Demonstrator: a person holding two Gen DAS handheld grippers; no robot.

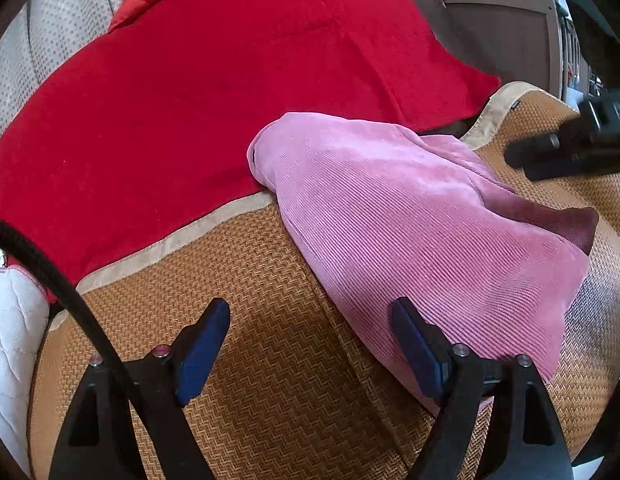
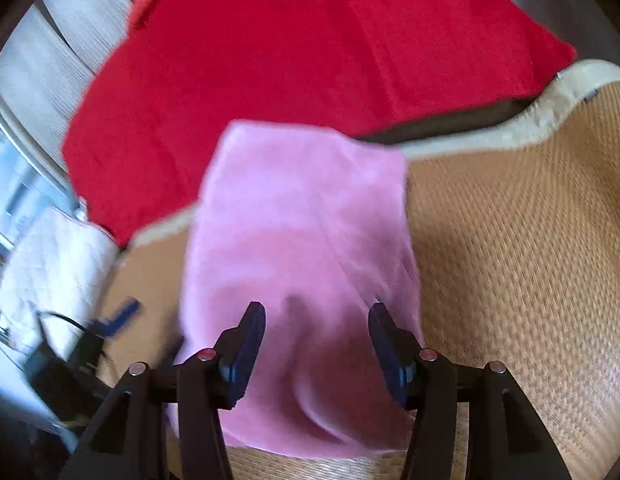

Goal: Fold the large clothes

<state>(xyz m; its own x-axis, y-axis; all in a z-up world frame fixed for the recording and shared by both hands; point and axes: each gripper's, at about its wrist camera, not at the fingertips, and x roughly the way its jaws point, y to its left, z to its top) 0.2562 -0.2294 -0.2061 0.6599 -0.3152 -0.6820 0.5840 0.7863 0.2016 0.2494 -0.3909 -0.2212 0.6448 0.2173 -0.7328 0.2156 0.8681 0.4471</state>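
where the woven mat (image 1: 269, 360) covers the bed, the pink garment (image 1: 410, 216) lies folded on it, its far end lapping onto the red blanket (image 1: 189, 100) beyond the mat's pale border. the left gripper (image 1: 310, 344) hovers over bare mat at the garment's near left edge, jaws wide apart with nothing between them; its right finger sits just over the pink edge. the right gripper (image 2: 317, 340) hangs above the garment's near end, jaws apart and gripping nothing, the view blurred. a white quilted pad (image 1: 13, 340) lies off the mat's left side.
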